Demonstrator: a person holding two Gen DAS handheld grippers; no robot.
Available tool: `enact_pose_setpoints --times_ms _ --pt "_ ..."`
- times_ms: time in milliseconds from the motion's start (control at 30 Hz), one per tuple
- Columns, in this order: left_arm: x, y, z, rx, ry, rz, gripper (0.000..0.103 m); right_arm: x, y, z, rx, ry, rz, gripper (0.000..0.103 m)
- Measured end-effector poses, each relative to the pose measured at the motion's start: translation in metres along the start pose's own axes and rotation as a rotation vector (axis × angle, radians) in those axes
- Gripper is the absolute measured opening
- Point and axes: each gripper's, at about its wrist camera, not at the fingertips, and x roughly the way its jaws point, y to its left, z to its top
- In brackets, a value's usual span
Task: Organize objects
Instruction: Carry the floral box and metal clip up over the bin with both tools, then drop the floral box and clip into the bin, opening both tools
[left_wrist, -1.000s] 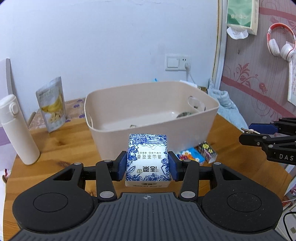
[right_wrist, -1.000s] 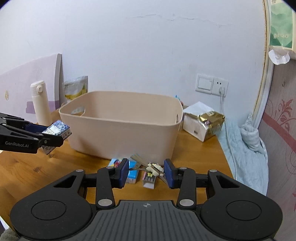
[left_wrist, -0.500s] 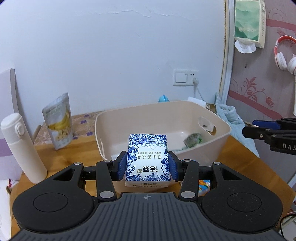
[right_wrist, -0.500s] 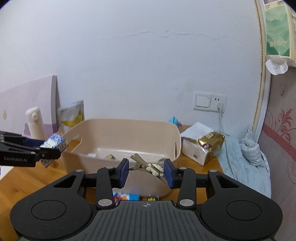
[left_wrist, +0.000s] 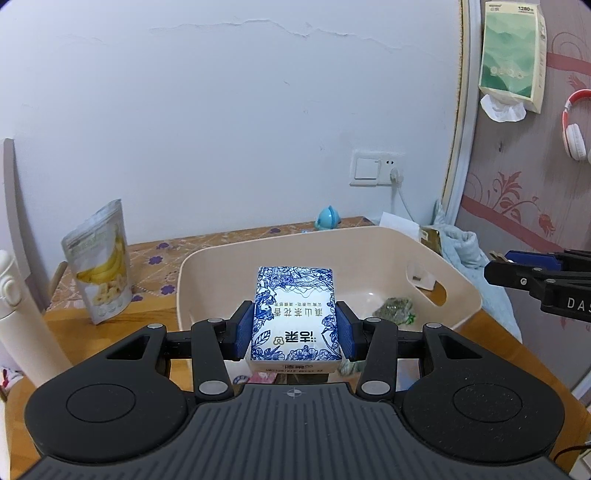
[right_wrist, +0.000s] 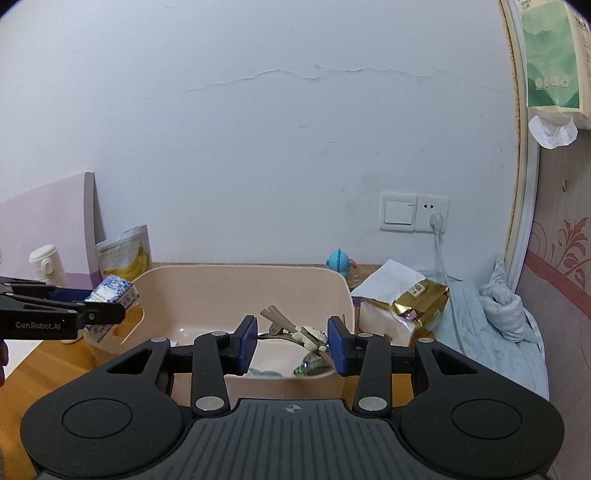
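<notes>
While the tissue pack is clamped by the left gripper and the hair clip by the right gripper, early release could drop either outside the bin at twelve o'clock.

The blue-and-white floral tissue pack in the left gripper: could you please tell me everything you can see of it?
The tissue pack is a small rectangular packet, seemingly soft plastic wrap, white with blue floral print, Chinese lettering and a barcode strip on its near end. It lies flat between the jaws of the left gripper, blue pads pressing both long sides, held in the air over the near rim of the beige plastic bin. Nothing else touches it.
</notes>
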Motion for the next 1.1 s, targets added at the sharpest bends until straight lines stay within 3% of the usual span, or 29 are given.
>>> enact_pose_setpoints --times_ms 500,1100 --pt "0.071 0.009 0.013 0.008 0.083 -0.008 0.047 0.057 0.009 0.019 -0.021 0.033 0.015 0.039" --pt "0.116 0.008 0.003 0.065 0.274 0.003 0.048 0.116 0.030 0.006 -0.134 0.215 0.035 0.040"
